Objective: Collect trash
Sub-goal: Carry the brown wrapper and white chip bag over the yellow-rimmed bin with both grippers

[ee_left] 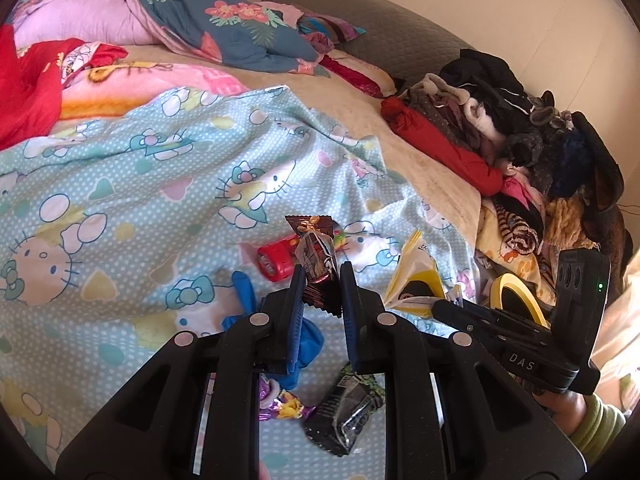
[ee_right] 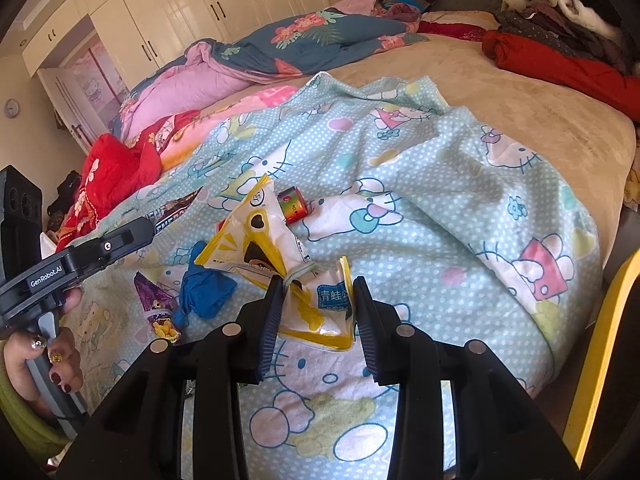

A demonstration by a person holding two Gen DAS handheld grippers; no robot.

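In the left wrist view my left gripper (ee_left: 322, 278) is shut on a brown snack wrapper (ee_left: 316, 264), held a little above the Hello Kitty sheet (ee_left: 132, 184). Just right of it, my right gripper (ee_left: 440, 305) carries a yellow and white snack bag (ee_left: 416, 276). The right wrist view shows my right gripper (ee_right: 318, 286) shut on that crumpled bag (ee_right: 316, 312), with the left gripper (ee_right: 149, 227) and its brown wrapper (ee_right: 180, 208) at the left. On the sheet lie a red battery (ee_left: 276, 260), a blue glove (ee_right: 204, 284), a purple wrapper (ee_right: 154, 300) and a black wrapper (ee_left: 344, 412).
A yellow-rimmed bin (ee_left: 516, 286) stands beside the bed at the right, and its rim (ee_right: 600, 340) shows in the right wrist view. Piled clothes (ee_left: 520, 128) fill the bed's right edge. Quilts (ee_left: 224, 28) lie at the far end. White wardrobes (ee_right: 180, 8) line the wall.
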